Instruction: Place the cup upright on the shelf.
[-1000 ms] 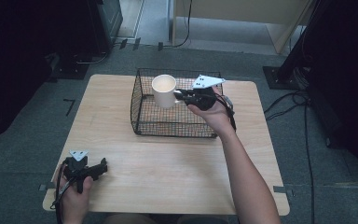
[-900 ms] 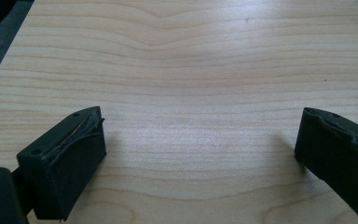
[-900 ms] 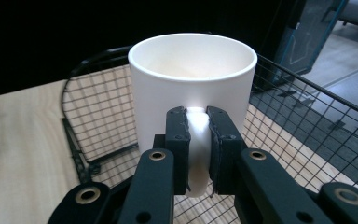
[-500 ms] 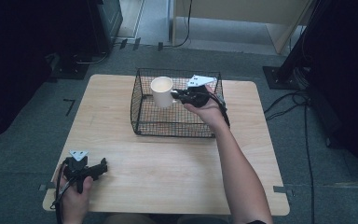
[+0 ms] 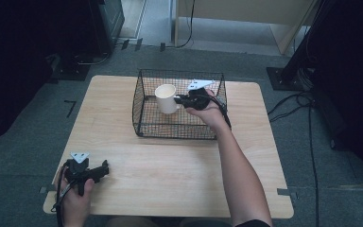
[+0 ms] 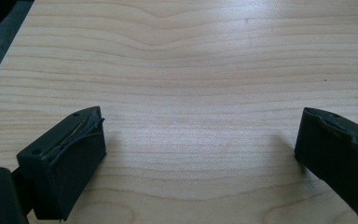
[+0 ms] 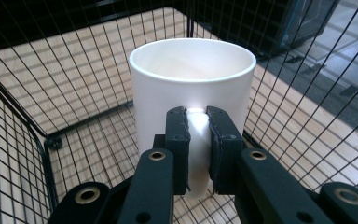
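A white mug (image 5: 166,98) (image 7: 191,88) stands upright inside a black wire basket (image 5: 144,120) at the far middle of the wooden table. My right gripper (image 5: 183,100) (image 7: 198,140) reaches into the basket from the right and is shut on the mug's handle, its two jaws pressed on either side of it. Whether the mug rests on the basket floor or hangs just above it I cannot tell. My left gripper (image 5: 105,169) (image 6: 198,154) rests at the table's near left corner, open, with bare wood between its jaws.
The wooden table (image 5: 170,189) has bare room in front of the basket and to both sides. The basket's wire walls (image 7: 23,88) surround the mug closely. Cables (image 5: 307,104) and dark equipment stands lie on the floor to the right and behind.
My right gripper and the mug have shifted slightly left and lower within the basket. The left gripper has not moved.
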{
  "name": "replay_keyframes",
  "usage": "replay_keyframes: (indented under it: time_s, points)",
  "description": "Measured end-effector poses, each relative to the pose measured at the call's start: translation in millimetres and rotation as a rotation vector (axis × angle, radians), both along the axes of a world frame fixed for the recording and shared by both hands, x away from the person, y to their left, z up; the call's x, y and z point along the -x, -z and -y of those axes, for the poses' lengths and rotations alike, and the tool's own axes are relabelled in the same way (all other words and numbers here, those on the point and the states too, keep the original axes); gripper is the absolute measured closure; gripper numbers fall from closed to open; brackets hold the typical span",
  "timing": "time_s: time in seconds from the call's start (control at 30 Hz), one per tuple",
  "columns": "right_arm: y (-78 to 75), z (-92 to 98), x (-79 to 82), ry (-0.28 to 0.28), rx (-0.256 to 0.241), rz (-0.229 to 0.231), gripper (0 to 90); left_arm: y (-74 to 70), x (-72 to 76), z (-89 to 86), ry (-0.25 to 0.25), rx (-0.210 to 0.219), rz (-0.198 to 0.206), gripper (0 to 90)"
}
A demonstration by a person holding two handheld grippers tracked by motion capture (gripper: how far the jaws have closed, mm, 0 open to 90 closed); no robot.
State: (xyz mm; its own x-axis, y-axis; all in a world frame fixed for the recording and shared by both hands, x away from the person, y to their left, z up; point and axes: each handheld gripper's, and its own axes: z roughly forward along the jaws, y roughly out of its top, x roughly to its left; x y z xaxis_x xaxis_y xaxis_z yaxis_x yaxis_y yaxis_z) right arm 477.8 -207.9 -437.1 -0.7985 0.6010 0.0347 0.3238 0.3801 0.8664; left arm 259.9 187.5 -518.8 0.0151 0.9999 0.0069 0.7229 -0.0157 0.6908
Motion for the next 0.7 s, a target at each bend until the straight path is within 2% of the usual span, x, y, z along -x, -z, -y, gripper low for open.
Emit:
replay_keyframes:
  time_s: [0.1, 0.37, 0.47, 0.57, 0.63, 0.7]
  points:
    - [2.5, -0.6, -1.2, -0.001, 0.018, -0.018, 80.7, 0.0, 0.0, 0.0, 0.0, 0.0, 0.0, 1.9]
    - [6.3, -2.2, -1.2, -0.006, 0.061, -0.032, 80.6, 0.0, 0.0, 0.0, 0.0, 0.0, 0.0, 1.9]
    - [6.6, -1.5, -1.6, -0.011, 0.055, -0.041, 80.6, 0.0, 0.0, 0.0, 0.0, 0.0, 0.0, 1.9]
    - [6.5, -2.9, -0.5, -0.014, 0.071, -0.047, 80.0, 0.0, 0.0, 0.0, 0.0, 0.0, 0.0, 1.9]
    - [6.5, -4.2, 0.5, -0.017, 0.08, -0.045, 78.5, 0.0, 0.0, 0.0, 0.0, 0.0, 0.0, 1.8]
    - [5.8, -4.9, 1.2, -0.015, 0.072, -0.041, 71.8, 0.0, 0.0, 0.0, 0.0, 0.0, 0.0, 1.9]
